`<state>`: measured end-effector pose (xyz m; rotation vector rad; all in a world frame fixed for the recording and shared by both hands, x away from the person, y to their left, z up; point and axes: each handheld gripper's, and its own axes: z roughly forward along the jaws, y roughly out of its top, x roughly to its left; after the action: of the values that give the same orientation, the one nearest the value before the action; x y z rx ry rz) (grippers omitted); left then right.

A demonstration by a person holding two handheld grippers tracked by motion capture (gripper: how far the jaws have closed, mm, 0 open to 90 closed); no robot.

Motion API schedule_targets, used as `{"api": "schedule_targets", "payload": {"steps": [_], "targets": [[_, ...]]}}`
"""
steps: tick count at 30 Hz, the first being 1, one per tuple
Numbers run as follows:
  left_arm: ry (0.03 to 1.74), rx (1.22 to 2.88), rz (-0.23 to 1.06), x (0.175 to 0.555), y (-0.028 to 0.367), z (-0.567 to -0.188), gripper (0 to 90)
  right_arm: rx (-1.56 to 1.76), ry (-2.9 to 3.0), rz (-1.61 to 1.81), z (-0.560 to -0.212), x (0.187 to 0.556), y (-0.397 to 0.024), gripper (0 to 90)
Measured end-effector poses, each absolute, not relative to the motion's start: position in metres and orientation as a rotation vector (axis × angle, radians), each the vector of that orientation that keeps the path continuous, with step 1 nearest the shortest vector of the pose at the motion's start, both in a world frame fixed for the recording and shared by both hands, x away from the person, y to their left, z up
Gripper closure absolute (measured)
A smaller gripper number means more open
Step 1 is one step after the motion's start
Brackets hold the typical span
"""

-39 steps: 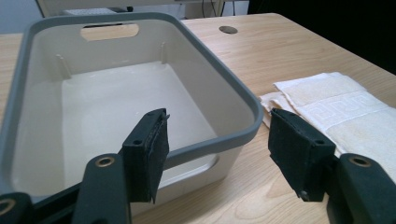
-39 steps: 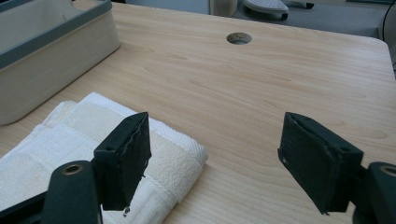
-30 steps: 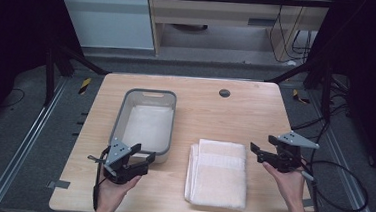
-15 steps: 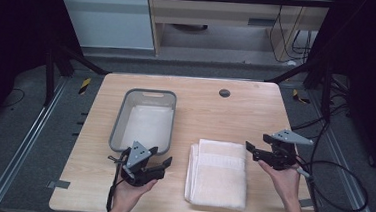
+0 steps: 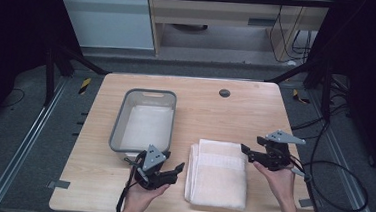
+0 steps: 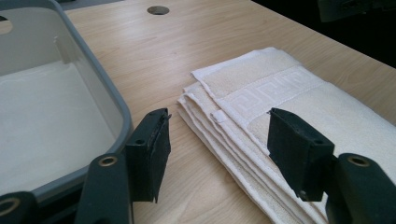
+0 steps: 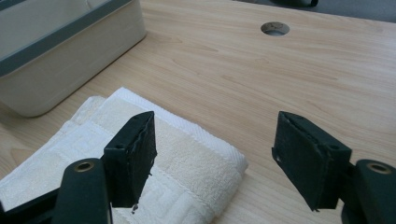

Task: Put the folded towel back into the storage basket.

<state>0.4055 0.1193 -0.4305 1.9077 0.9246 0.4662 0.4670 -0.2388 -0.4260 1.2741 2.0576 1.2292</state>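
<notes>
The towel (image 5: 218, 175) lay folded on the table (image 5: 236, 109), just right of the bin (image 5: 145, 120), between my two grippers. My left gripper (image 5: 175, 169) hung low just off its left edge, its jaws apart and gripping nothing; in the left gripper view the stacked folds of the towel (image 6: 261, 112) ran between and past the fingers (image 6: 149, 149), not touching them. My right gripper (image 5: 247, 152) hovered at the towel's far right corner, jaws also apart. In the right gripper view that corner (image 7: 187, 158) lay under the left finger (image 7: 133, 156), with bare wood under the other. Those jaws had just been closing a little, with nothing pinched between them.

Compared with a second ago, my left hand had slid rightward from the bin's near corner to the towel's edge. The towel and bin had not shifted.
</notes>
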Motion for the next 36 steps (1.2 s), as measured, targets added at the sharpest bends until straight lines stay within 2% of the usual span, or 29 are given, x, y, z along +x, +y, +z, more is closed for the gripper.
{"api": "schedule_targets", "payload": {"steps": [17,28,36], "targets": [[0.921,1.988,0.397,0.406,0.094,-0.452,34.1,1.3,2.107,1.209,-0.444,0.468,-0.236,29.7],[0.919,2.039,0.365,0.406,0.078,-0.467,28.4,1.277,2.139,1.167,-0.454,0.466,-0.231,29.5],[0.92,2.076,0.345,0.407,0.069,-0.476,21.1,1.311,2.156,1.144,-0.466,0.467,-0.232,29.4]]}}
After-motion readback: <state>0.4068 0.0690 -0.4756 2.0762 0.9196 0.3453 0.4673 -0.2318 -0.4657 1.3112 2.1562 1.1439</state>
